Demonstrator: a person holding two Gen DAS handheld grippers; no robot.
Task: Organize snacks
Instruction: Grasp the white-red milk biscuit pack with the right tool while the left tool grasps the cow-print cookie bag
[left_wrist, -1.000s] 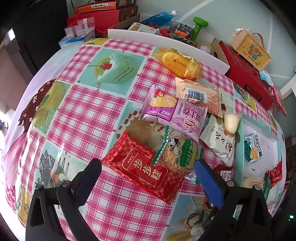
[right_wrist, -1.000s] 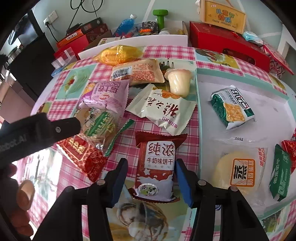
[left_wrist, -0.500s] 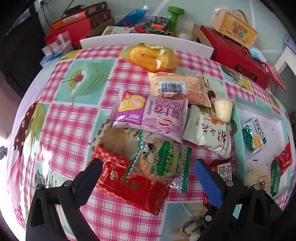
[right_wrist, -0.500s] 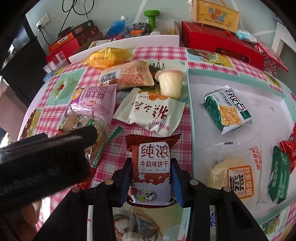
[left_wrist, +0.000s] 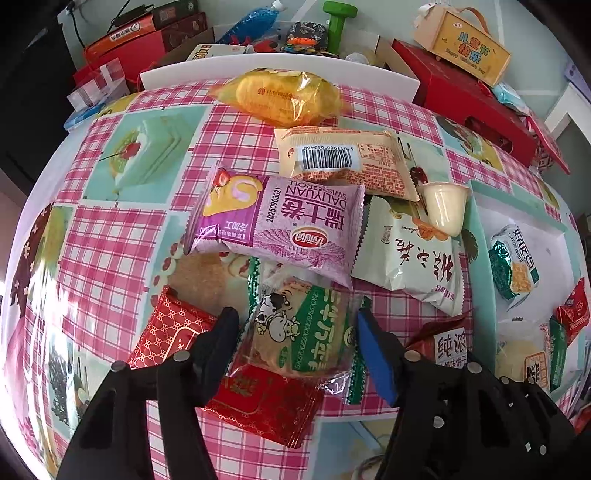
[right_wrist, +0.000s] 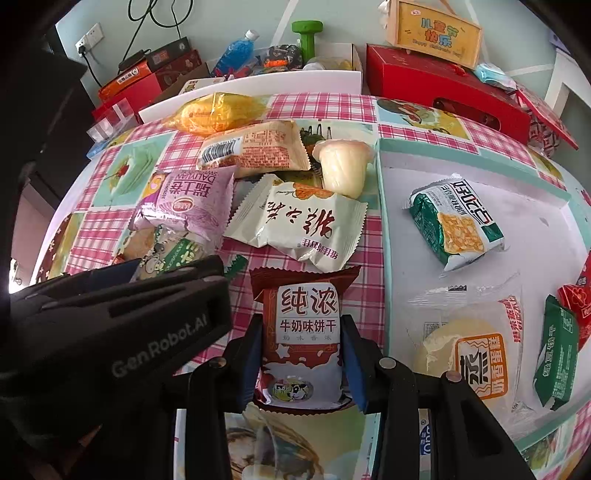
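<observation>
Left gripper (left_wrist: 295, 332) is closing around the green cow-print packet (left_wrist: 299, 332), which lies atop the red foil pack (left_wrist: 258, 402). The purple roll packet (left_wrist: 273, 229) overlaps its far edge. Right gripper (right_wrist: 301, 354) pinches the brown milk-biscuit pack (right_wrist: 303, 332) just beside it on the checked tablecloth (left_wrist: 110, 236), with the white tray (right_wrist: 535, 221) beyond.

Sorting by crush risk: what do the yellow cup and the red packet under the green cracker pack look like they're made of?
Yellow cup: likely thin translucent plastic, glossy highlights. Red packet: seemingly metallic foil film, glinting gold pattern, crinkled edge.
</observation>
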